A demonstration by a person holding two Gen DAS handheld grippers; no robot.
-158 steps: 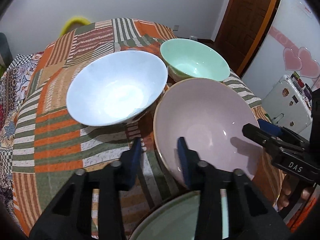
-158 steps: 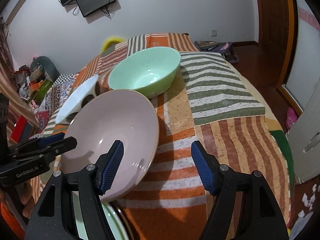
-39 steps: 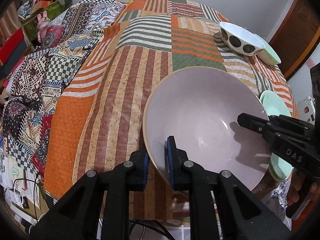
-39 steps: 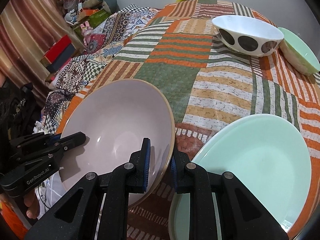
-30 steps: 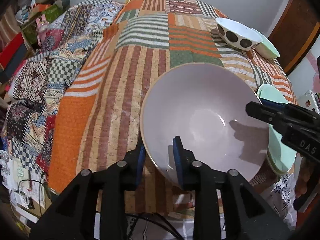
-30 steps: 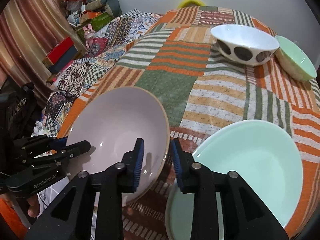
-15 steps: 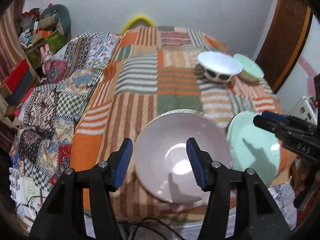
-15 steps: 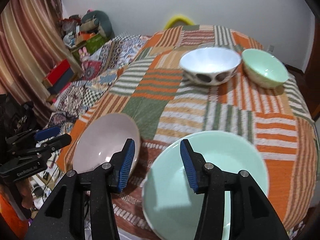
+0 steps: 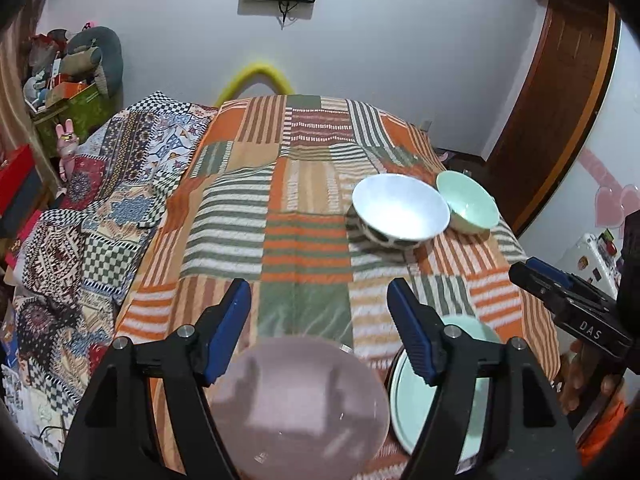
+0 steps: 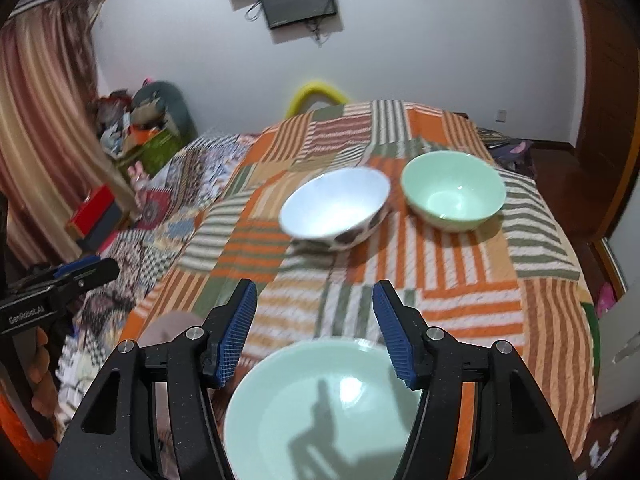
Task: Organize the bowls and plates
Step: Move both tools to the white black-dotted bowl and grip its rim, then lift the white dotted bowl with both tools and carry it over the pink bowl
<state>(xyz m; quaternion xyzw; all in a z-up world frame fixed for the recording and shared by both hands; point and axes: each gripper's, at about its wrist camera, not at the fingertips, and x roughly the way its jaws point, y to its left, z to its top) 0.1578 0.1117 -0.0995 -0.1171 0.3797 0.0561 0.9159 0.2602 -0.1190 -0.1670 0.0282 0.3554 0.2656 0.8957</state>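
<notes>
So we're maybe halfway: the pink bowl [image 9: 304, 404] sits beside the green plate [image 10: 320, 412] at the near edge, both the left gripper [image 9: 320, 332] and right gripper [image 10: 316, 332] hang wide open holding nothing, and the white bowl [image 10: 336, 208] and green bowl [image 10: 452, 196] across the table [image 9: 280, 240] look unsorted.

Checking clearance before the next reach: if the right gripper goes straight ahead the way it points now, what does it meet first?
Likely the white bowl with dark spots. The right gripper is open above the green plate, with striped tablecloth ahead between its fingers. The bowl sits slightly left of centre; depth is unclear, so it might meet cloth first.
</notes>
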